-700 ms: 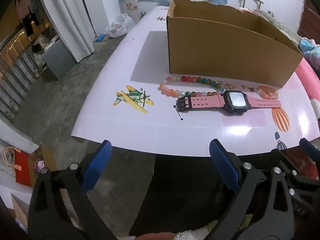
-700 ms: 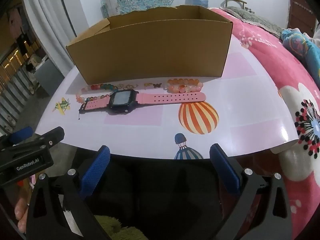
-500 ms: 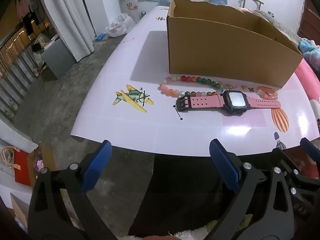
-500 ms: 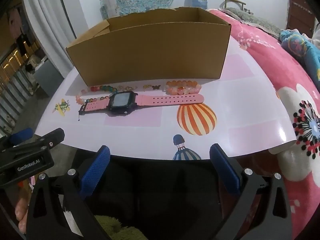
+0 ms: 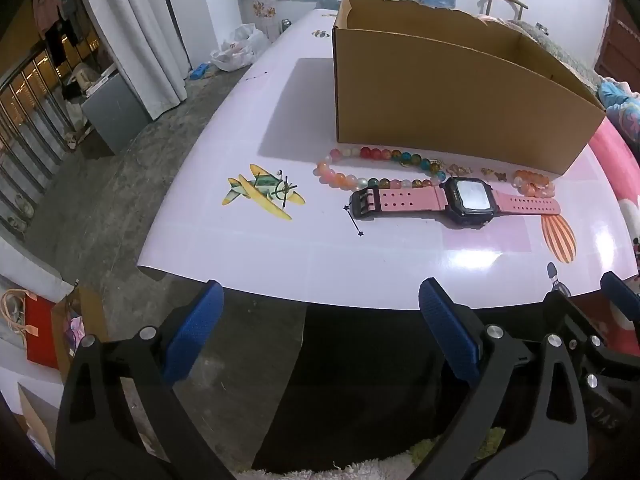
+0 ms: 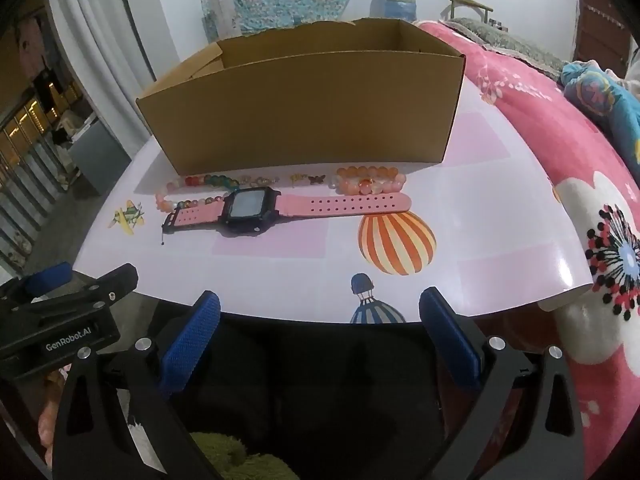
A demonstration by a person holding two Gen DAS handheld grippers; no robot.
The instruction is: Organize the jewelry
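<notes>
Both hand-held grippers, left [image 5: 318, 320] and right [image 6: 319, 326], hang spread and empty before the bench [image 5: 248, 248]. A pink-strapped watch [image 6: 256, 210] with a dark square face lies flat beside bead bracelets [image 5: 372, 168], near a cardboard box [image 6: 304, 128].

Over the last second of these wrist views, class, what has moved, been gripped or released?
Nothing visibly changed. The left gripper and right gripper stay open and empty short of the table; the pink watch, both bead bracelets and the cardboard box lie as before.
</notes>
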